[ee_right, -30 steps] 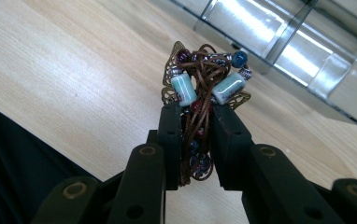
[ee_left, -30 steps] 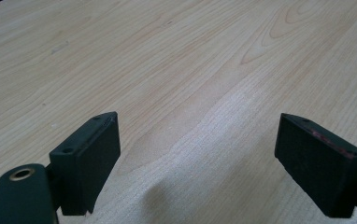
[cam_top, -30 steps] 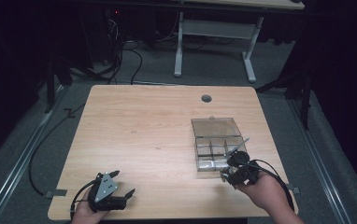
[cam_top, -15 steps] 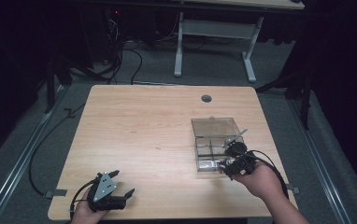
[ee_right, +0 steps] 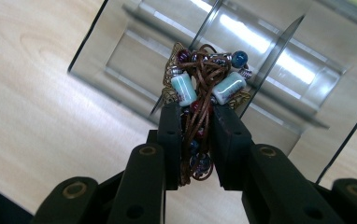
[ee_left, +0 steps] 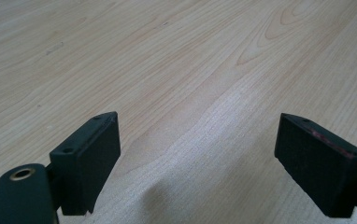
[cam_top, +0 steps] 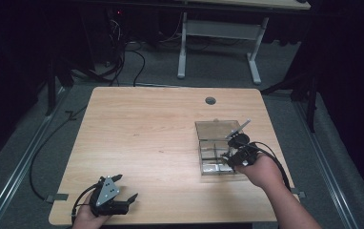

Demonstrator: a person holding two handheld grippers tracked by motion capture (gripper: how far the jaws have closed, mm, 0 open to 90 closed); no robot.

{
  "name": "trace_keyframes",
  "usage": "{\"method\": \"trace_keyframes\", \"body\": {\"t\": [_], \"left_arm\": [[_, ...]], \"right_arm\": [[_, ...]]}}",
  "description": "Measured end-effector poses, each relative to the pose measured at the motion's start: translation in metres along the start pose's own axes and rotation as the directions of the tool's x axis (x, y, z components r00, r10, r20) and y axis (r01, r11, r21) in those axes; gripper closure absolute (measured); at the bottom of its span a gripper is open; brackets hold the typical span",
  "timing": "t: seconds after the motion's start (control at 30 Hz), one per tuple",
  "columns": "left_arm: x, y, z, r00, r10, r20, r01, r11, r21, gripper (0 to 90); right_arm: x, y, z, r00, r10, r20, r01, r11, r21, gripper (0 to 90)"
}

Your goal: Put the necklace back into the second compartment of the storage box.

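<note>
My right gripper [ee_right: 196, 105] is shut on a beaded bracelet [ee_right: 207, 74] of brown cord with pale blue, dark blue and red beads, bunched between the pads. It hangs just over a clear plastic compartment box [ee_right: 279, 70]. In the high view the right gripper [cam_top: 231, 153] sits over the near right part of that clear box [cam_top: 213, 130] on the right half of the wooden table [cam_top: 146, 133]. At the table's near left corner my left gripper [cam_top: 125, 188] rests with its jaws wide apart. Bare wood shows between the left gripper's pads [ee_left: 92, 154].
A round cable hole [cam_top: 210, 100] lies near the table's far edge. Beyond the table stand a white desk frame [cam_top: 218, 33] and loose cables [cam_top: 137, 57] on the grey floor. A metal rail [cam_top: 23, 162] runs along the left.
My right hand has carried the bracelet a little away from the near edge and onto the box. The left gripper has stayed put.
</note>
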State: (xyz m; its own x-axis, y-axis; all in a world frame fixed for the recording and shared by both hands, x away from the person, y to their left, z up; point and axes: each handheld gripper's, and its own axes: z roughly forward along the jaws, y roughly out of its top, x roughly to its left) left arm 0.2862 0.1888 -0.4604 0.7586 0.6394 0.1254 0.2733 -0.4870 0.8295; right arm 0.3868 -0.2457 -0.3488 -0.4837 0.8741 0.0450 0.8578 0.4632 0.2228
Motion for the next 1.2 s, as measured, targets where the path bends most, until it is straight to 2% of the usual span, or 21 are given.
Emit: {"method": "trace_keyframes", "body": {"t": [0.37, 0.53, 0.57, 0.6, 0.67, 0.83, 0.9, 1.03, 1.07, 1.1, 1.2], "left_arm": [[0.000, 0.000, -0.001, 1.0000, 0.000, -0.001, 0.000, 1.0000, -0.001, 14.9], [-0.001, 0.000, -0.001, 1.0000, 0.001, -0.001, -0.001, 1.0000, -0.001, 14.8], [-0.001, 0.000, -0.001, 1.0000, 0.001, 0.000, -0.001, 1.0000, -0.001, 14.9], [-0.001, 0.000, -0.001, 1.0000, 0.002, 0.001, -0.002, 1.0000, 0.000, 14.9], [-0.001, 0.000, 0.000, 1.0000, 0.003, 0.003, -0.003, 1.0000, 0.000, 14.9], [-0.001, 0.000, 0.000, 0.9999, 0.008, 0.007, -0.008, 1.0000, 0.006, 14.8], [-0.001, 0.000, 0.000, 1.0000, 0.007, 0.006, -0.007, 1.0000, 0.002, 14.8], [-0.001, 0.000, 0.000, 0.9999, 0.010, 0.007, -0.010, 0.9999, 0.009, 14.9], [-0.001, 0.000, 0.000, 0.9999, 0.010, 0.006, -0.010, 0.9999, 0.010, 14.8], [-0.001, 0.000, 0.000, 0.9999, 0.010, 0.006, -0.010, 0.9999, 0.009, 14.8], [-0.001, 0.000, 0.000, 0.9999, 0.011, 0.007, -0.011, 0.9999, 0.006, 14.8]], "right_arm": [[-0.019, 0.033, 0.016, 0.9998, 0.001, 0.020, -0.002, 0.9996, 0.030, 75.5], [-0.024, 0.042, 0.023, 0.9999, 0.007, 0.014, -0.008, 0.9990, 0.043, 75.5], [-0.023, 0.043, 0.024, 0.9996, 0.022, 0.015, -0.023, 0.9987, 0.046, 75.5], [-0.024, 0.045, 0.026, 0.9999, -0.002, 0.016, 0.001, 0.9989, 0.047, 75.5], [-0.024, 0.048, 0.028, 0.9998, -0.007, 0.018, 0.006, 0.9987, 0.051, 75.5], [-0.028, 0.050, 0.034, 0.9995, -0.011, 0.031, 0.009, 0.9977, 0.068, 75.5], [-0.031, 0.051, 0.037, 0.9995, 0.002, 0.032, -0.005, 0.9970, 0.077, 75.5], [-0.030, 0.053, 0.041, 0.9997, 0.002, 0.023, -0.004, 0.9956, 0.094, 75.5], [-0.030, 0.053, 0.043, 0.9997, -0.006, 0.022, 0.004, 0.9957, 0.092, 75.9], [-0.031, 0.054, 0.044, 0.9997, -0.013, 0.022, 0.011, 0.9955, 0.094, 81.4], [-0.033, 0.056, 0.049, 0.9998, -0.005, 0.019, 0.003, 0.9947, 0.103, 81.3]]}}
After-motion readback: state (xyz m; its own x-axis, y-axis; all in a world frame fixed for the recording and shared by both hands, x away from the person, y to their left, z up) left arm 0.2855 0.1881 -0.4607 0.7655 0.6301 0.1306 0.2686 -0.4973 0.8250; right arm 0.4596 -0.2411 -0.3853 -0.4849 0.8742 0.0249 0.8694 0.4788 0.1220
